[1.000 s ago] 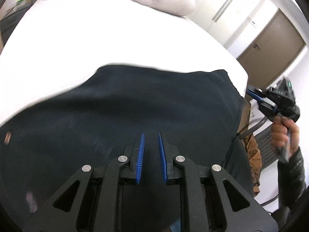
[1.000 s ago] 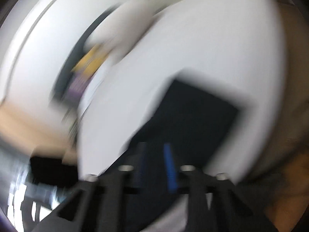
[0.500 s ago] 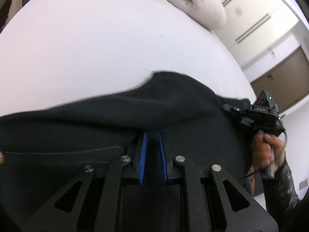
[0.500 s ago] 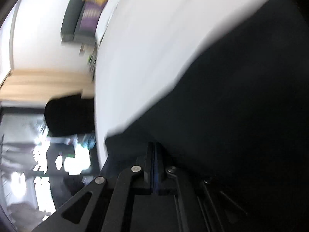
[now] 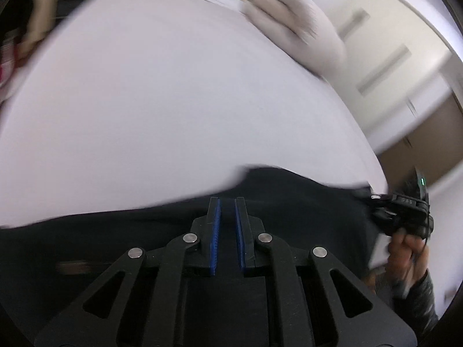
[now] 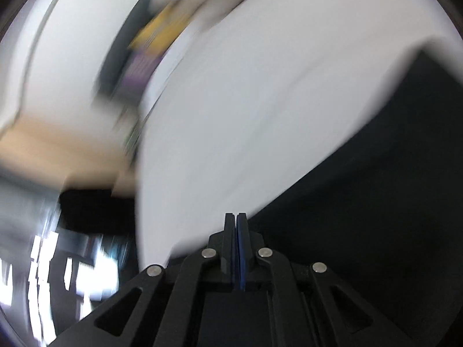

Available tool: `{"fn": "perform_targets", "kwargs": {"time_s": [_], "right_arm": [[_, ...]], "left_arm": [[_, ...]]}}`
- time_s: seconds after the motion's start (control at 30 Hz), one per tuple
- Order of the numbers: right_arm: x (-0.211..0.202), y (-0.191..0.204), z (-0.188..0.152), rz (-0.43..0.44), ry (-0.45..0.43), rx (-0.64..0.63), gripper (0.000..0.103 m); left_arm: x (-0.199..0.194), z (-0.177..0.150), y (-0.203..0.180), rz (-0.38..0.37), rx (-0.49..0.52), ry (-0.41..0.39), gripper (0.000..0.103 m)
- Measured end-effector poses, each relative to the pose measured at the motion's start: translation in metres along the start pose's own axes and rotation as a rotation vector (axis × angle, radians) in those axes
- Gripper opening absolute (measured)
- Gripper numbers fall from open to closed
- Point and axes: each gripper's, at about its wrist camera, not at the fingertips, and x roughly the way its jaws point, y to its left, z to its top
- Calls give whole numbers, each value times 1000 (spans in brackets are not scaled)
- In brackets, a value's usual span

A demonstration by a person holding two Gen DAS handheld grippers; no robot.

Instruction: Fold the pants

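Seeing white bed (image 5: 173,101) across most of both views, heavy motion blur throughout.

Next in size: dark pants (image 5: 303,211), flat on the bed's near part, spread as a wide band under both tools. In the right wrist view, filling the lower right, with a straight edge running diagonally up from the tool tip to a squared corner near the frame's right side. Can't tell fold count from the blur.

Beyond that: pale pillow (image 5: 298,26) at the bed's far end, well apart from the pants. Brown door (image 5: 428,144) off past the bed on the right.

Left gripper (image 5: 227,202): pointing down over the pants, tips close to their far edge. Closing, narrow slot between the blue pads (image 5: 215,225). Only cloth lying beneath visible through the slot, nothing seen pinched.

Right gripper (image 6: 236,217): pads looking pressed together in own view, starting to open. Tips right at the pants' edge. Can't tell whether cloth sits between them. In the left wrist view, seen at the pants' right corner, touching or just beside it, too blurred to call.

Smallest: hand (image 5: 408,248) wrapped round the right gripper's handle, dark sleeve (image 5: 419,297) below it.
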Motion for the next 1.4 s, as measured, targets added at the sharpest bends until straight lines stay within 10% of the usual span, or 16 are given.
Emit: {"fn": "perform_targets", "kwargs": {"time_s": [0.2,0.57,0.7,0.77,0.83,0.97,1.13,1.4], "right_arm": [[93,0,-35,19,188,69,0],[-128,-189,50,41,-331,383,0],[-197,-213,58,-109,-483,437,0],[-225,-188,54,-280,-524,384,18],[-245,-152,37,-323,-574,280,71],[-267,-121,-27,-277,-623,160,74],[-263,-155,-92,-173,-677,400,74],[-251,-213,-66,-65,-641,537,66]], "left_arm": [[70,0,-18,-43,8,124,10],[-3,-36,50,-20,-124,4,10],[-47,-49,70,46,-169,-80,10],[-66,-57,82,123,-186,-103,10],[-85,-61,87,150,-210,-133,10],[-96,-57,64,98,-182,-127,10],[-65,-58,-4,-36,-5,-3,10],[-38,-83,-17,-25,48,126,10]]}}
